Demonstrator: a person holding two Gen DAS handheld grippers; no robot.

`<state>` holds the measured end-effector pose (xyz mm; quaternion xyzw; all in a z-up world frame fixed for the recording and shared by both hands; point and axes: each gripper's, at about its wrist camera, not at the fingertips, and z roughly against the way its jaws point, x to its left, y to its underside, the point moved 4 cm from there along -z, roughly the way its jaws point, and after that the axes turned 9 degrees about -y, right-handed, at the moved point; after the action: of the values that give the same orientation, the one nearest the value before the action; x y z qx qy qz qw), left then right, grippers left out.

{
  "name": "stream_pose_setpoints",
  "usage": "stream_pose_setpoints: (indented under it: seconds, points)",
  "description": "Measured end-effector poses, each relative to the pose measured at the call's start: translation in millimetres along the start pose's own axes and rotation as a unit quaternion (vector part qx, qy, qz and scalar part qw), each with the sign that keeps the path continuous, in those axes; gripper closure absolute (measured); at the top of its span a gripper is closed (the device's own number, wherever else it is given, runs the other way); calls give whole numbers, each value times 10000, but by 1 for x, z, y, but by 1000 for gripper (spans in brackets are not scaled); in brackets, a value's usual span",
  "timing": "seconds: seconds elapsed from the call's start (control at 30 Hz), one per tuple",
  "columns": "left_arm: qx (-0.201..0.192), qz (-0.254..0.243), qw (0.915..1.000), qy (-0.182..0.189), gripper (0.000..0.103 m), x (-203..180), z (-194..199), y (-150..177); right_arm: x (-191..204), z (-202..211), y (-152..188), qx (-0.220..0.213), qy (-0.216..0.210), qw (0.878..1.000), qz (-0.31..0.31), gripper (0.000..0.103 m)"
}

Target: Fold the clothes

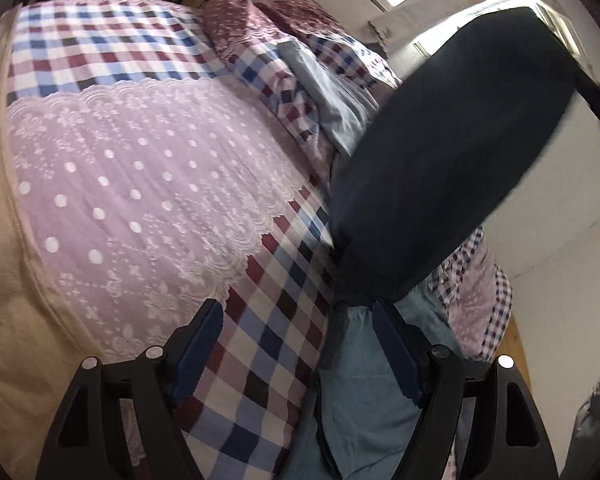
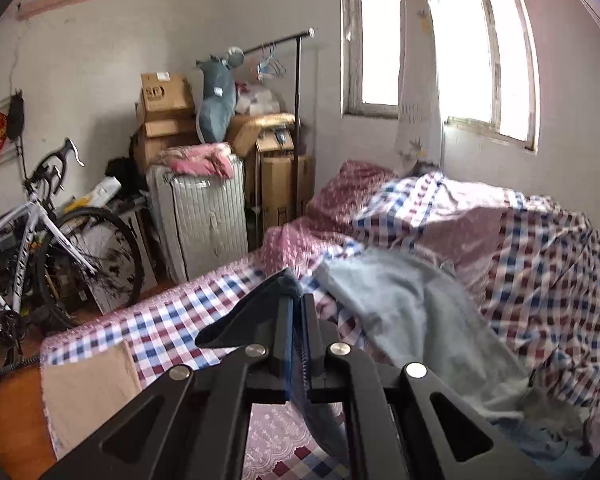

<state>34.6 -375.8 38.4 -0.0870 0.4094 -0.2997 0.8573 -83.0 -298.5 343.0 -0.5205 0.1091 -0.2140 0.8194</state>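
Early days here: the dark garment (image 1: 452,152) is up in the air above the bed (image 1: 148,168), stretched and unfolded, so no fold is made yet as far as I can judge. A pale blue garment (image 2: 412,320) lies crumpled on the checked cover, waiting too. The right gripper (image 2: 298,312) is clenched tight on a corner of the dark garment, cloth bunching out past its tips, and it points level across the bed toward the boxes (image 2: 168,120) and bike (image 2: 52,240). The left gripper (image 1: 298,320) hangs over the bed, jaws wide apart and grasping nothing, with the dark garment's lower edge just above its right finger. Everything remains: lay it flat, then fold.
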Motion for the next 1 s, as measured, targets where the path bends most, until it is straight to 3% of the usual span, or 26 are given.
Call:
stream_pose_setpoints:
  seconds: [0.2, 0.33, 0.5, 0.67, 0.73, 0.77, 0.87, 0.97, 1.0]
  points:
    - [3, -159, 9998, 130, 22, -9, -4, 5, -12, 73, -12, -364, 227, 9990, -87, 101]
    - [-28, -860, 9958, 310, 22, -40, -5, 21, -28, 112, -9, -573, 563, 9958, -445, 101]
    - [-136, -1689, 9854, 151, 22, -71, -8, 39, -44, 130, -11, -638, 903, 9913, -717, 101]
    - [68, -1757, 9844, -7, 22, -70, -22, 49, -80, 162, 3, -903, 1412, 9789, -1172, 101]
    - [131, -1754, 9844, -18, 22, -69, -25, 50, -110, 187, 23, -1118, 1753, 9646, -1620, 101]
    - [140, -1758, 9843, -13, 22, -69, -24, 51, -130, 207, 43, -1332, 1921, 9514, -2005, 101]
    - [200, -1736, 9846, 40, 22, -72, -22, 54, -192, 264, 142, -1747, 2618, 8867, -3385, 101]
    - [225, -1871, 9821, 10, 22, -77, -23, 60, -240, 276, 270, -1119, 3032, 8283, -4576, 101]
    - [229, -1926, 9810, 1, 22, -79, -23, 61, -249, 276, 303, -870, 3126, 8174, -4759, 101]
